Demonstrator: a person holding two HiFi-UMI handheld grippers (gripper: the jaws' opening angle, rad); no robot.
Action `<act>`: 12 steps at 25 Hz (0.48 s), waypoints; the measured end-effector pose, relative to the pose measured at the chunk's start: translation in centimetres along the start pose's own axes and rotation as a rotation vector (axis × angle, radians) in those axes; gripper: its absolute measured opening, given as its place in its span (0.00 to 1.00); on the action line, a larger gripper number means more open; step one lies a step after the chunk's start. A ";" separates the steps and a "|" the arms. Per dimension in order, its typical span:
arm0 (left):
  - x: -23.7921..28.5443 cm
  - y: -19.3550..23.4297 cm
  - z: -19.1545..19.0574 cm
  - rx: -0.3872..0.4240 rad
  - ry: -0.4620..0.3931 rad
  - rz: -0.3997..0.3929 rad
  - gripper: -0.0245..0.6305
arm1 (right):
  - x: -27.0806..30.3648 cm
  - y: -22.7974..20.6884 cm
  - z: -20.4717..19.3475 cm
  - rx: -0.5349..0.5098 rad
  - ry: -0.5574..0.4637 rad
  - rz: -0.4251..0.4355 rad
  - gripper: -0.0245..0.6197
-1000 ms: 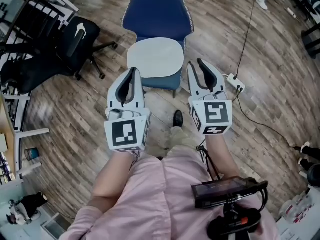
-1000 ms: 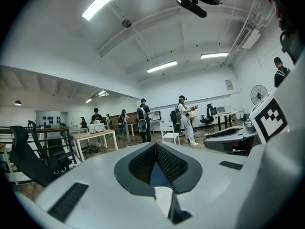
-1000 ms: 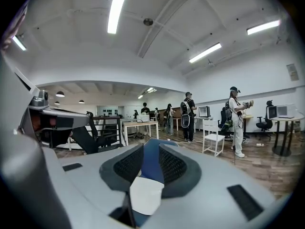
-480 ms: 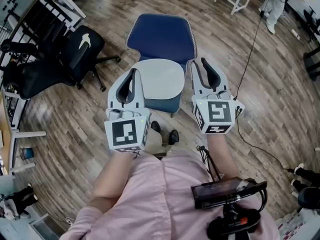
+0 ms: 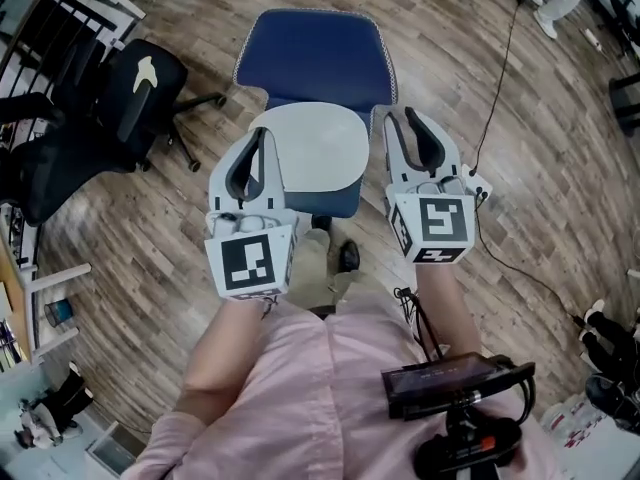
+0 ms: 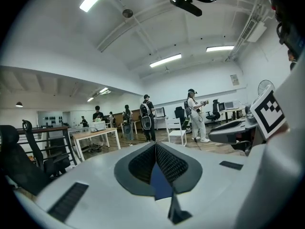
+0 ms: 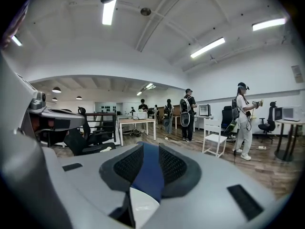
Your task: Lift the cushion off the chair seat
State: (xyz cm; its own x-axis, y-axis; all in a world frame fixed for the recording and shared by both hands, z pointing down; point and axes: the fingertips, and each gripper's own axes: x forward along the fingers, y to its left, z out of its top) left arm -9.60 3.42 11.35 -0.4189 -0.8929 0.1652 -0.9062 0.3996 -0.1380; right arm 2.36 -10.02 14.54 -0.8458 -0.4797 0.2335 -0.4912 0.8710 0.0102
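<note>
A pale grey cushion (image 5: 310, 148) lies flat on the seat of a blue chair (image 5: 315, 53). My left gripper (image 5: 262, 136) hovers over the cushion's front left edge, jaws meeting at the tips. My right gripper (image 5: 398, 113) hangs at the cushion's right edge with a narrow gap between its fingers. In the left gripper view the gripper (image 6: 155, 144) shows a sliver of blue chair (image 6: 159, 185) below its closed tips. In the right gripper view the gripper (image 7: 148, 146) frames a blue strip of chair (image 7: 147, 175) and a corner of cushion (image 7: 140, 206). Neither holds anything.
A black office chair (image 5: 110, 98) stands to the left. A cable (image 5: 500, 58) runs across the wooden floor on the right. My shoe (image 5: 347, 256) is just in front of the blue chair. People, tables and a white chair (image 7: 214, 137) stand far off.
I have stepped closer to the blue chair. Both grippers have come forward and now flank the cushion's front half. Their jaws look the same as before.
</note>
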 end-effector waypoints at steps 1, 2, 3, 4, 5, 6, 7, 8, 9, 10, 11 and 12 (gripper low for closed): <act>0.9 0.2 -0.5 -0.011 0.012 -0.006 0.06 | 0.7 -0.2 -0.7 0.003 0.019 -0.006 0.19; 1.8 0.5 -1.0 -0.022 0.024 -0.015 0.06 | 1.5 -0.3 -1.5 0.007 0.041 -0.011 0.19; 2.8 0.8 -1.8 -0.032 0.038 -0.025 0.06 | 2.3 -0.4 -2.5 0.011 0.066 -0.015 0.19; 3.7 1.2 -2.6 -0.040 0.054 -0.034 0.06 | 3.2 -0.3 -3.5 0.016 0.092 -0.017 0.20; 4.7 1.6 -3.5 -0.046 0.070 -0.041 0.06 | 4.1 -0.2 -4.5 0.020 0.118 -0.017 0.20; 5.6 2.0 -4.4 -0.048 0.086 -0.045 0.06 | 5.0 -0.1 -5.6 0.021 0.142 -0.014 0.20; 6.5 2.3 -5.4 -0.047 0.101 -0.047 0.06 | 5.8 0.0 -6.6 0.021 0.163 -0.010 0.20; 7.4 2.7 -6.5 -0.044 0.116 -0.047 0.06 | 6.7 0.1 -7.7 0.020 0.180 -0.007 0.20; 8.2 2.8 -7.6 -0.043 0.130 -0.051 0.06 | 7.4 0.1 -8.9 0.021 0.196 -0.005 0.20; 9.0 2.8 -8.7 -0.046 0.141 -0.058 0.06 | 8.1 0.1 -10.1 0.026 0.212 -0.005 0.20; 9.6 2.7 -9.9 -0.051 0.153 -0.070 0.06 | 8.7 0.2 -11.5 0.032 0.231 -0.007 0.20; 10.1 2.5 -11.2 -0.058 0.168 -0.083 0.06 | 9.2 0.2 -12.9 0.039 0.251 -0.009 0.20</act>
State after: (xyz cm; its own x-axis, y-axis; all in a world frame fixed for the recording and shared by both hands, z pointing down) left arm -16.76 -2.26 23.64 -0.3419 -0.8779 0.3352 -0.9378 0.3417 -0.0617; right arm -2.84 -12.89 29.26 -0.7653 -0.4418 0.4680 -0.5103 0.8597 -0.0229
